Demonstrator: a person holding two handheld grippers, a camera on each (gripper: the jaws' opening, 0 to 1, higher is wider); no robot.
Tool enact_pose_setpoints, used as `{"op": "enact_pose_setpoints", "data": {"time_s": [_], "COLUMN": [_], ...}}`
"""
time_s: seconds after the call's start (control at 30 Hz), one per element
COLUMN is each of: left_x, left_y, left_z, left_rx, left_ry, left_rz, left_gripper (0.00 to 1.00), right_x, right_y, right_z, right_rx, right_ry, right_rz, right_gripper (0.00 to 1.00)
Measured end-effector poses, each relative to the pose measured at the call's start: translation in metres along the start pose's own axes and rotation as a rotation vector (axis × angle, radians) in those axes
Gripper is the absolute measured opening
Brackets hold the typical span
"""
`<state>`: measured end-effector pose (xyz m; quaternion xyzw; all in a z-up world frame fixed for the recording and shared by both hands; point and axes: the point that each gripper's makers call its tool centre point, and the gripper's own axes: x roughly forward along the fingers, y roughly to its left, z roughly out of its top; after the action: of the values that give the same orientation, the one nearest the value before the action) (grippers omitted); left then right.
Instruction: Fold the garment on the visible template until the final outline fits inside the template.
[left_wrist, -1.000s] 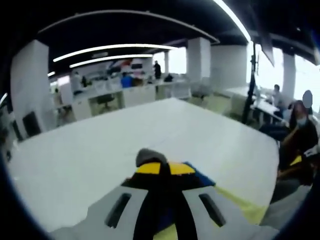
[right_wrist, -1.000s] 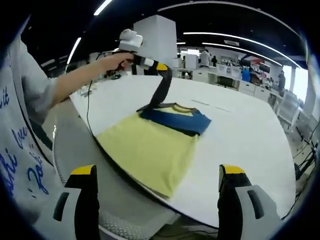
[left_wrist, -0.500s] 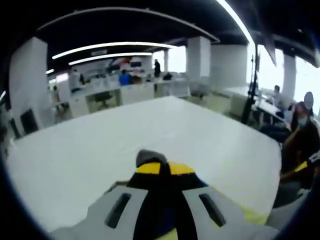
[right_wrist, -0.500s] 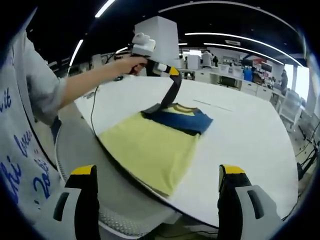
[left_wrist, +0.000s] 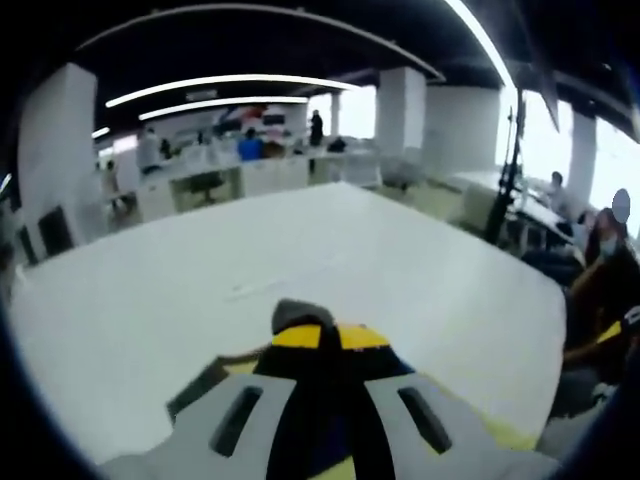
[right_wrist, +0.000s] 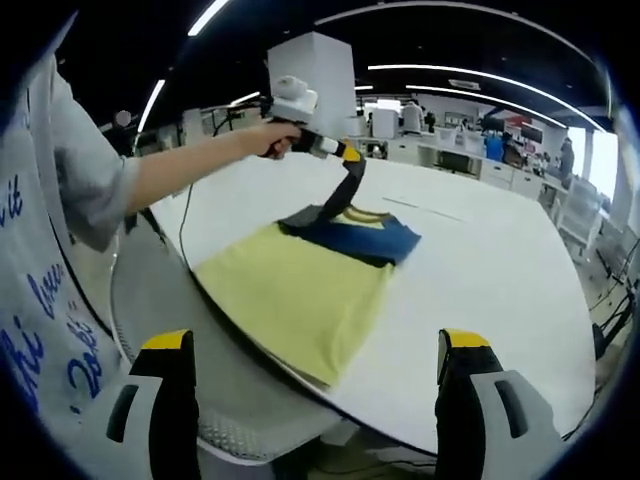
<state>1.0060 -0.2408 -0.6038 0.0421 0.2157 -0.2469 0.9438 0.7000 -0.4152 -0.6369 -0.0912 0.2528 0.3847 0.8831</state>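
— Where the garment (right_wrist: 310, 285) lies, is it flat on the white table (right_wrist: 480, 270)?

— Mostly; in the right gripper view its yellow body spreads toward the near rounded edge of the table and hangs a little past it, while the blue part with the striped collar lies at the far end; a dark sleeve is lifted off the cloth there.

— What lifts it?

— The left gripper (right_wrist: 350, 160), held in the person's left hand (right_wrist: 270, 138); its yellow-tipped jaws are pinched together on the sleeve (right_wrist: 335, 198); in the left gripper view the same tips (left_wrist: 320, 337) meet with a bit of grey cloth between them and the yellow cloth below.

— And the right gripper (right_wrist: 313, 365)?

— Spread wide with nothing between its jaws, hovering off the table's near edge, well apart from the garment.
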Motion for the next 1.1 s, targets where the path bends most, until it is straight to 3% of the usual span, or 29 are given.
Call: {"op": "enact_pose_setpoints", "data": {"time_s": [0.2, 0.53, 0.7, 1.1], "left_x": [0.013, 0.035, 0.048, 0.072], "left_y": [-0.009, -0.025, -0.038, -0.052], "left_z": [-0.014, -0.024, -0.041, -0.063], "left_rx": [-0.011, -0.020, -0.028, -0.044], "left_ry": [0.032, 0.060, 0.108, 0.169], "left_rz": [-0.016, -0.050, -0.081, -0.124], "left_gripper": [0.00, 0.00, 0.00, 0.00], "right_x": [-0.002, -0.003, -0.003, -0.005], "right_y": [-0.002, -0.008, -0.009, -0.016], "right_z": [-0.002, -0.005, -0.006, -0.013], "right_rx": [0.001, 0.009, 0.009, 0.040], "right_ry": [0.003, 0.010, 0.018, 0.033], "right_rz": [0.005, 0.001, 0.005, -0.022], "right_gripper": [1.00, 1.00, 1.00, 1.00]}}
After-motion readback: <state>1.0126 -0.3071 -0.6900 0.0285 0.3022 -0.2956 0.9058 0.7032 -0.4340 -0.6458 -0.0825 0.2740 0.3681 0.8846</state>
